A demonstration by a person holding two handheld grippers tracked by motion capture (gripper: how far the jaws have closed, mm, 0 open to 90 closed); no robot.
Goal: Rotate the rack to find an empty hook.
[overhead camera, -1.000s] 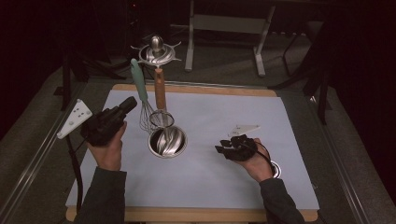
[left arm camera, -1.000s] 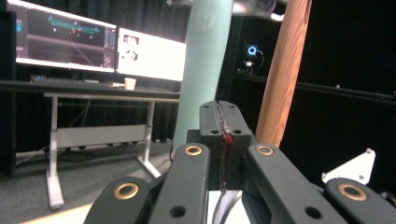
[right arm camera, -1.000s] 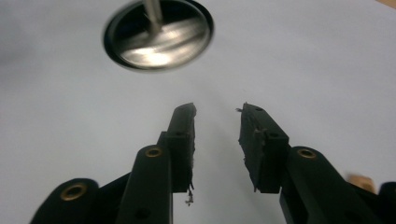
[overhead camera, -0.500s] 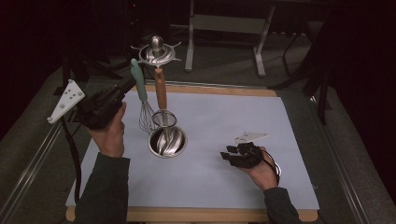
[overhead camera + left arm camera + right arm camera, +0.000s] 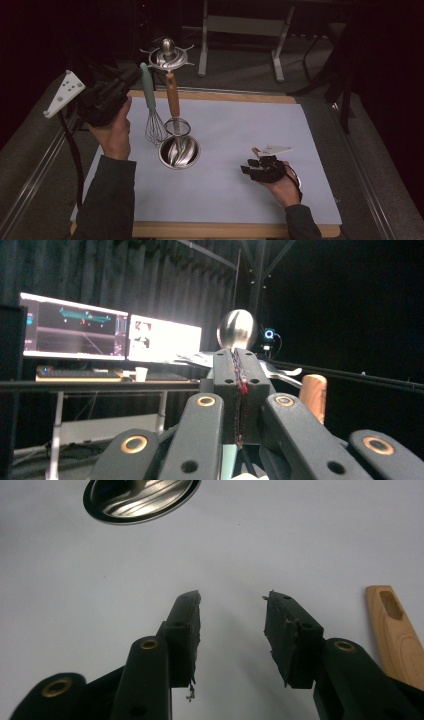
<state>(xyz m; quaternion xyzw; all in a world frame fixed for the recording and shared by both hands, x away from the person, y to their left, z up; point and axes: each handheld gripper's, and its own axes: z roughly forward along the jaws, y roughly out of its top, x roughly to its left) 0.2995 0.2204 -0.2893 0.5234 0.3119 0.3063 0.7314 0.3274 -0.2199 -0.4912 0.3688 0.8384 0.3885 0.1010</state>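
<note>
Bkgd: two lit monitors [image 5: 110,332] on desk w/ keyboard [image 5: 75,374] and paper cup [image 5: 141,373]; grey metal stand [image 5: 242,35] on floor beyond counter [image 5: 310,130].

We've got the utensil stand [image 5: 169,55] at the back-left of the bench [image 5: 240,125], with a whisk [image 5: 151,112] hanging left of a wooden-handled tool [image 5: 173,107]. The stand's bowl [image 5: 179,152] sits underneath. A wooden handle [image 5: 395,630] lies off right, beside our right claw [image 5: 256,167].

Wooden handle [image 5: 395,635] lies flat, seemingly released, on mat
</note>
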